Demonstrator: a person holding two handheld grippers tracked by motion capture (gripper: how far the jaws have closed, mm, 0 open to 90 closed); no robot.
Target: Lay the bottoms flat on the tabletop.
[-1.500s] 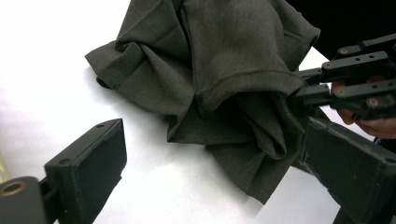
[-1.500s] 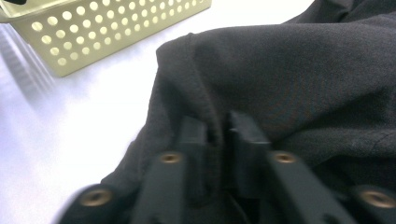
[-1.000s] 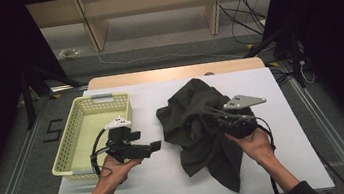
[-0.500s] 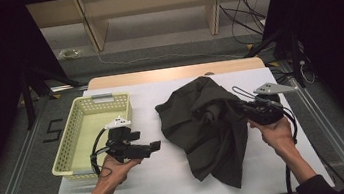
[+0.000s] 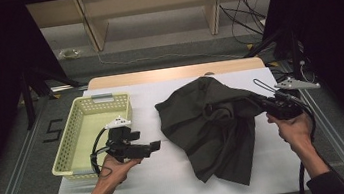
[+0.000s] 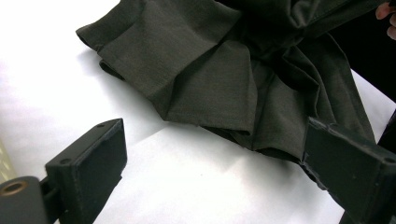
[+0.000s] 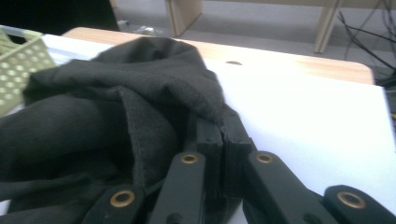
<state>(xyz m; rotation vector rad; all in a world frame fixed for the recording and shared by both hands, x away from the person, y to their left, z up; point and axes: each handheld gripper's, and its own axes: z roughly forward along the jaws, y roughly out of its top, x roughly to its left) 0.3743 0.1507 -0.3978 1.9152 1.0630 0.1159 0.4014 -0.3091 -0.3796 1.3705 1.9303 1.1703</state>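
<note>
A dark olive-black cloth lies bunched on the white table, drawn out toward the right. My right gripper is shut on the cloth's right edge, just above the table. In the right gripper view the jaws meet on a fold of the cloth. My left gripper rests low near the table's front left, pointing right at the cloth, open with nothing between its fingers. In the left gripper view the cloth lies beyond the spread jaws.
A pale yellow perforated basket stands at the table's left, right behind my left hand; its corner appears in the right gripper view. Bare white tabletop lies in front of and to the right of the cloth. Cables and shelf legs sit on the floor behind.
My right gripper has moved right with the cloth's edge in it, pulling the cloth out wider across the table. The left gripper has stayed put.
</note>
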